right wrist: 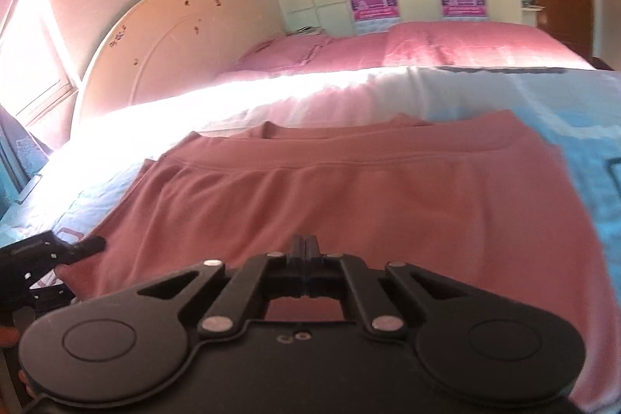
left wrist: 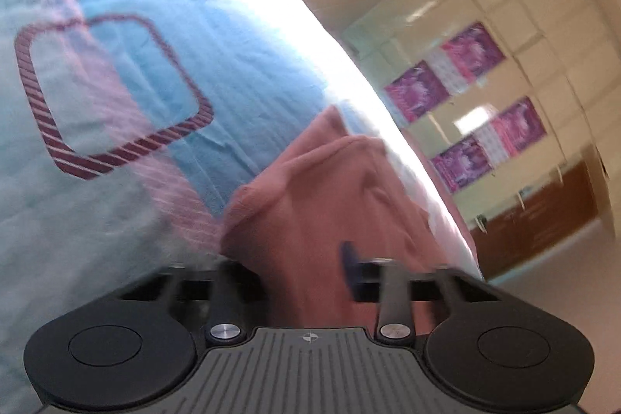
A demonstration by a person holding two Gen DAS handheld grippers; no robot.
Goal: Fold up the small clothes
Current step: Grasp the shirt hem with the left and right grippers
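Both grippers pinch the dusty-pink cotton garment [right wrist: 330,204] on the blue patterned bedspread [left wrist: 240,64]: right gripper [right wrist: 306,247] fully closed, left gripper [left wrist: 306,258] clamping bunched cloth. Mid-fold; next, seemingly, carry the edge across.

Two wrist fisheyes, close over the bed

The left view is tilted, looking past bunched pink garment [left wrist: 310,196] toward the postered wardrobe [left wrist: 485,111]. The right view sits level and low, facing the headboard [right wrist: 155,45]. Both share garment, bedspread and wardrobe.
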